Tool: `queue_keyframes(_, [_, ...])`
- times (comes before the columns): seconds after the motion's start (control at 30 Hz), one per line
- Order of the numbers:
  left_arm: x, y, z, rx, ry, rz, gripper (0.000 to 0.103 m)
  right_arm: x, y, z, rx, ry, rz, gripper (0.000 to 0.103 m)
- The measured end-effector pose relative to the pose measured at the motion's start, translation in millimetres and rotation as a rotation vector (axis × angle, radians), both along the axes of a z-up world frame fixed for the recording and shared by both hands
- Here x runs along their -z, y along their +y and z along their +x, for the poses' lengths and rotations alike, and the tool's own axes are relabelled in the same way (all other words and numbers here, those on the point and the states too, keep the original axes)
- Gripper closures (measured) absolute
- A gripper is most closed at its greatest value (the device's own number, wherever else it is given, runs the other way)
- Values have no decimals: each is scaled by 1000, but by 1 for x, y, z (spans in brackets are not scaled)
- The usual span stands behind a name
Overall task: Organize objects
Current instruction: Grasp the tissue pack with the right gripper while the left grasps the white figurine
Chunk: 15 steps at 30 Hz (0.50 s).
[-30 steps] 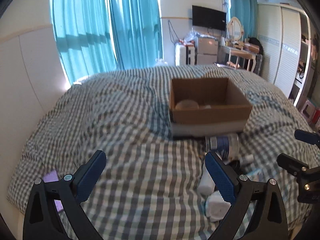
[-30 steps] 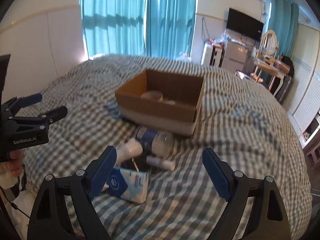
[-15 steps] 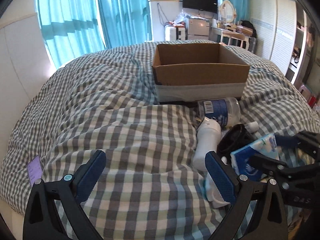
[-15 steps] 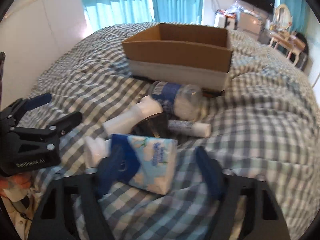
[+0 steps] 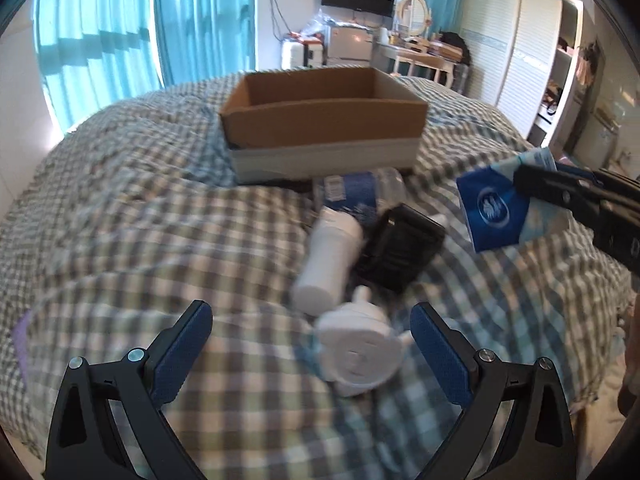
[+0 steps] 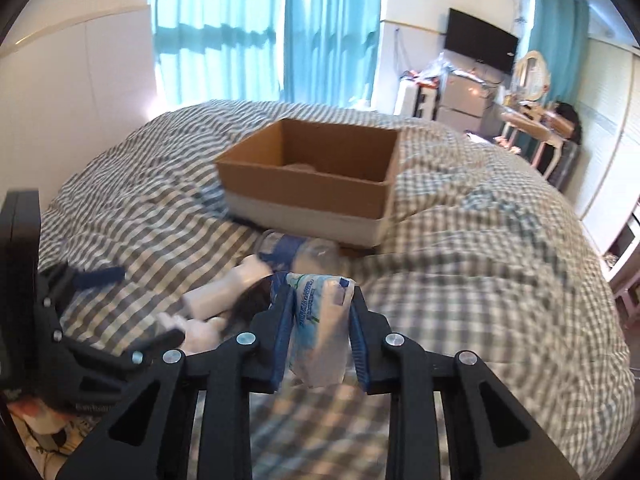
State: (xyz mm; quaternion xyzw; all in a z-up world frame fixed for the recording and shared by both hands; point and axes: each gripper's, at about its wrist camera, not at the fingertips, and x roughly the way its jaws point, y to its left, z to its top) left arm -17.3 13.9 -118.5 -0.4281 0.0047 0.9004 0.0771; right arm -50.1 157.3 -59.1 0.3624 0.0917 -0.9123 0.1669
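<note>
My right gripper [image 6: 320, 320] is shut on a blue and white tissue pack [image 6: 320, 328] and holds it above the bed; the pack also shows at the right of the left wrist view [image 5: 500, 208]. My left gripper [image 5: 312, 344] is open and empty, low over a white round-based bottle [image 5: 360, 356]. Beyond it lie a white tube bottle [image 5: 328, 260], a black object [image 5: 400, 248] and a clear bottle with a blue label [image 5: 356, 192]. An open cardboard box [image 5: 324, 120] stands behind them on the checked bedspread; it also shows in the right wrist view [image 6: 312, 176].
The checked bedspread [image 5: 140, 220] covers the whole bed. Teal curtains [image 5: 140, 32] hang behind. A dresser, mirror and wardrobe [image 5: 520, 60] stand at the far right. A purple item [image 5: 20, 340] lies at the bed's left edge.
My right gripper has closed on the tissue pack and lifted it off the bed. My left gripper has moved forward and right, down toward the white bottles.
</note>
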Motion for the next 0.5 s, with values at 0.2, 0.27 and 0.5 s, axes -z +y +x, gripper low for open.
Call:
queue_keyframes(0.2, [14,17,-2,26,-8,-33,14,8,17,-6,31,-24,-12,77])
queue_keyframes(0.27, [20,18,-6,29,-30,-33,27,13,19,-9,34,-37,-15,77])
queue_keyframes(0.5, [22,27,-3,81,-49,-38,47,17,26,-7,38,-48,-31,77])
